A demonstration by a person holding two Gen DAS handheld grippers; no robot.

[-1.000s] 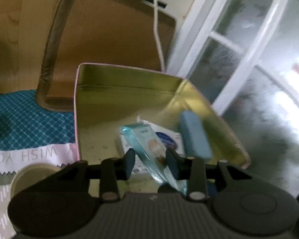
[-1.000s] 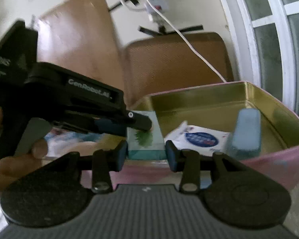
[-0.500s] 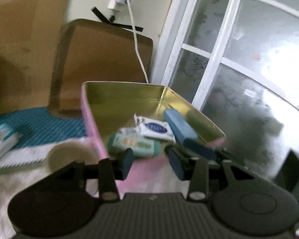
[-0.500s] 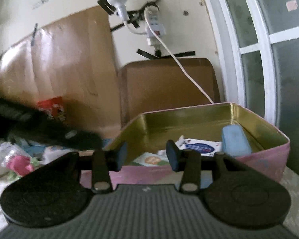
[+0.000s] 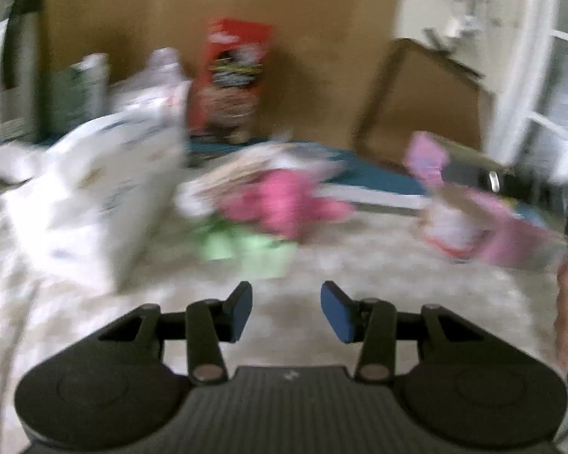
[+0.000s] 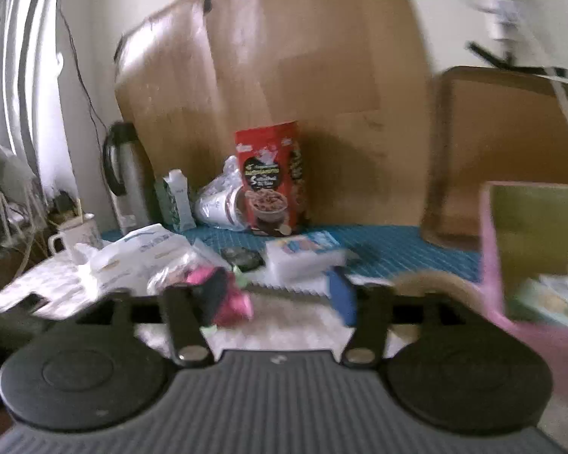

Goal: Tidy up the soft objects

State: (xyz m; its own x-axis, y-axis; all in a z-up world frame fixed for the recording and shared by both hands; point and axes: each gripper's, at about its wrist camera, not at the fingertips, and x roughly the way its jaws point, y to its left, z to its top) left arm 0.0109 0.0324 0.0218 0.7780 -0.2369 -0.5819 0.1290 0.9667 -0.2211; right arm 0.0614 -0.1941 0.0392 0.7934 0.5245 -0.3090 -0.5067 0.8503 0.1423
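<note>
Both views are motion-blurred. My left gripper [image 5: 286, 310] is open and empty above the pale cloth, facing a pink soft bundle [image 5: 284, 204] on a green packet [image 5: 246, 246]. A large white bag [image 5: 94, 196] lies to its left. The pink tin box [image 5: 511, 227] sits at the right. My right gripper [image 6: 280, 299] is open and empty; the pink bundle [image 6: 227, 295] lies by its left finger, a white tissue pack [image 6: 303, 257] lies beyond, and the pink tin [image 6: 530, 265] holding packets is at the right.
A red cereal box [image 6: 270, 178], a green carton [image 6: 176, 200], a steel flask [image 6: 125, 166] and a mug [image 6: 75, 234] stand at the back against brown cardboard [image 6: 284, 75]. A blue mat [image 6: 397, 242] lies behind the tissue pack.
My left gripper let go of the tissue packet into the tin, then swung left to the pile of soft things. My right gripper also swung left, away from the tin, and its jaws opened wider.
</note>
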